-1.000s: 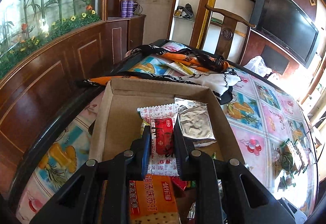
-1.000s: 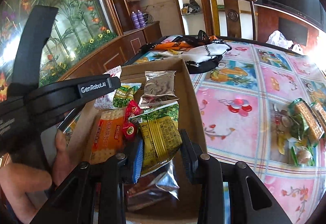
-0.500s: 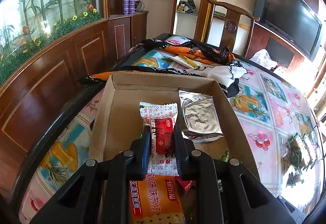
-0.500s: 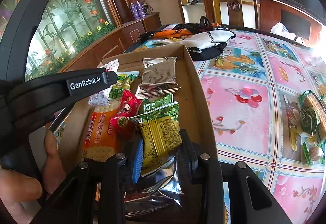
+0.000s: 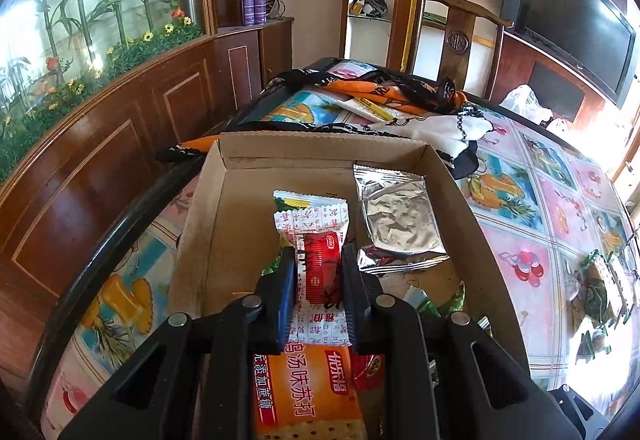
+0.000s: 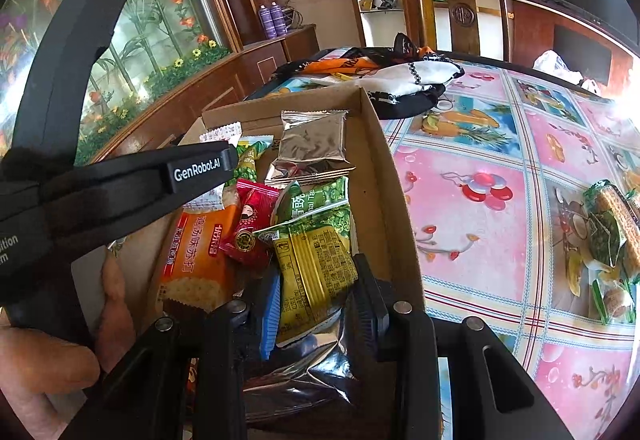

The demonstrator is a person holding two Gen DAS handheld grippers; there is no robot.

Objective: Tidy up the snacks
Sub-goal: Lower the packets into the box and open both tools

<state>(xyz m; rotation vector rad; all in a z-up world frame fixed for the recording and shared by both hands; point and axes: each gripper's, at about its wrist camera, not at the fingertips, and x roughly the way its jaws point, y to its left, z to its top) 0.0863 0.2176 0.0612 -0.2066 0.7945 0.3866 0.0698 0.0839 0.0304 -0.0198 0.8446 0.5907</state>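
A cardboard box [image 5: 200, 224] [image 6: 384, 168] sits on the table and holds several snacks. My left gripper [image 5: 318, 272] is shut on a red-and-white snack packet [image 5: 316, 236] over the box; it also shows in the right wrist view [image 6: 218, 134]. My right gripper [image 6: 316, 292] is shut on a green-and-yellow snack packet [image 6: 316, 260] over the box's near end. In the box lie a silver foil packet [image 5: 400, 224] [image 6: 314, 144], an orange cracker pack [image 5: 304, 392] [image 6: 200, 256] and a red candy packet [image 6: 248, 228].
Several loose green-wrapped snacks [image 6: 608, 236] [image 5: 596, 280] lie on the floral tablecloth [image 6: 500, 200] to the right. A pile of orange, black and white cloth [image 5: 400, 108] lies behind the box. A wooden chair [image 5: 456, 36] stands at the far edge.
Both grippers have kept their hold on their packets. The views have shifted a little, with the box sitting slightly lower and nearer in the left wrist view.
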